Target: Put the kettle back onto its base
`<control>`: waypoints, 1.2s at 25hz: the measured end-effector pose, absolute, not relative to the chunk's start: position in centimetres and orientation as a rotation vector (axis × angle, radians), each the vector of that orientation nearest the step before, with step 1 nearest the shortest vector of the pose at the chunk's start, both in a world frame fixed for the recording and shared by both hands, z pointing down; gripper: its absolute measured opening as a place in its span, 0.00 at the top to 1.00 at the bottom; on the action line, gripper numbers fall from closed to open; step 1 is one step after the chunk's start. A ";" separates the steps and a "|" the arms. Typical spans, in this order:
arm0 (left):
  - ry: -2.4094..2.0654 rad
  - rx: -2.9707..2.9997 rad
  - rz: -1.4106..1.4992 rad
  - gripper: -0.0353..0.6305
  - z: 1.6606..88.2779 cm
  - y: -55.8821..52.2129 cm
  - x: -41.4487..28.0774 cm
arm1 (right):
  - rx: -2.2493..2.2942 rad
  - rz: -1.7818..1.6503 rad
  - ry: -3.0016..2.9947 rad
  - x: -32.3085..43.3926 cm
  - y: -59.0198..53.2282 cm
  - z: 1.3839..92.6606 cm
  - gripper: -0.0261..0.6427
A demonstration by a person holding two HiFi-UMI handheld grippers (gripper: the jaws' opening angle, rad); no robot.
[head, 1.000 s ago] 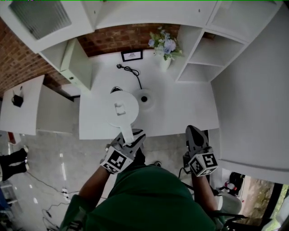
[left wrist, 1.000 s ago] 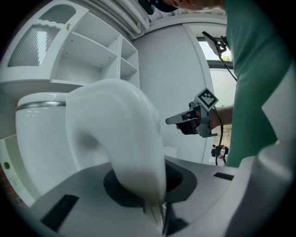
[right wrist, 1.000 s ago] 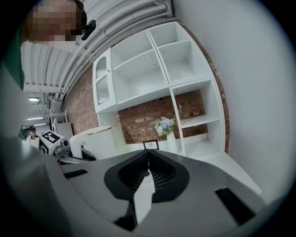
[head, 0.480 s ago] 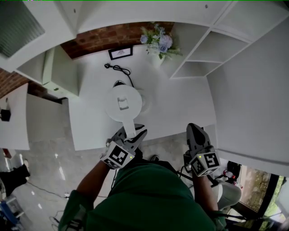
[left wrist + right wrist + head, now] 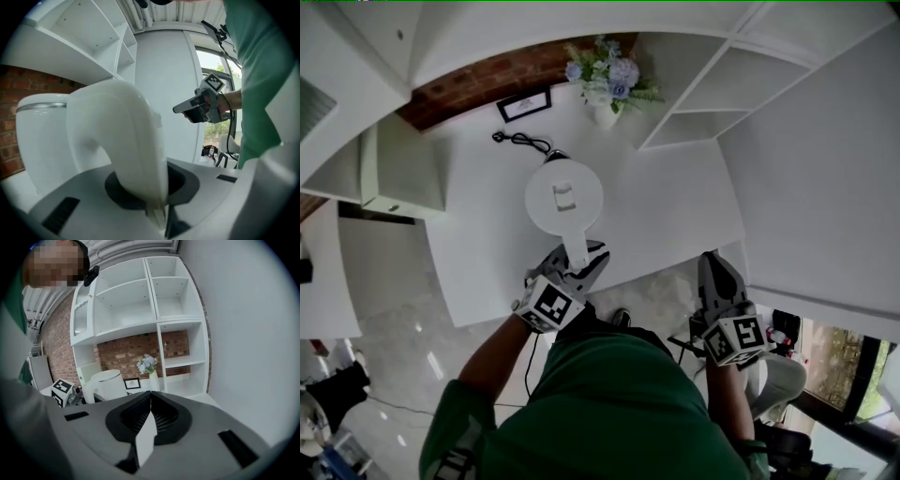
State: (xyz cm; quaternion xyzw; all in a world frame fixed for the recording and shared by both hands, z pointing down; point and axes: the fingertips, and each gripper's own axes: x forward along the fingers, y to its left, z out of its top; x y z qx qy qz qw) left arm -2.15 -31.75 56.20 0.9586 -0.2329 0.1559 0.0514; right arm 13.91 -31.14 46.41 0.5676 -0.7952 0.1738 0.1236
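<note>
Left gripper [image 5: 578,265]: pinching the handle [image 5: 136,145] of the white kettle [image 5: 564,194]
Right gripper [image 5: 719,274]: jaws pressed together, holding nothing, off the near edge of the table [image 5: 675,216]
Kettle: over the table, just beside a black cord [image 5: 521,141]
Behind: flowers [image 5: 605,77] in a vase

Bright, even daylight; strong fisheye bending and dark vignetted corners

In the head view the kettle [image 5: 564,197] covers its base, so I can't tell whether they touch. The print in the frame [image 5: 524,105] is too small to read.
</note>
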 end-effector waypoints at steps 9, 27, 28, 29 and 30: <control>-0.640 2.949 0.484 0.84 58.9 -33.3 -1.0 | 1.669 0.534 -2.247 13.8 -31.0 47.5 0.93; -0.593 2.981 0.479 0.84 59.1 -33.3 0.2 | 1.525 0.531 -2.361 10.7 -33.3 48.2 0.93; -0.600 2.972 0.481 0.84 59.3 -33.3 0.3 | 1.517 0.535 -2.367 10.8 -33.4 48.3 0.93; -0.609 2.964 0.488 0.84 59.5 -33.3 0.3 | 1.508 0.539 -2.374 11.0 -33.6 48.4 0.93; -0.619 2.959 0.499 0.84 59.7 -33.2 0.4 | 1.498 0.542 -2.384 11.2 -33.7 48.5 0.93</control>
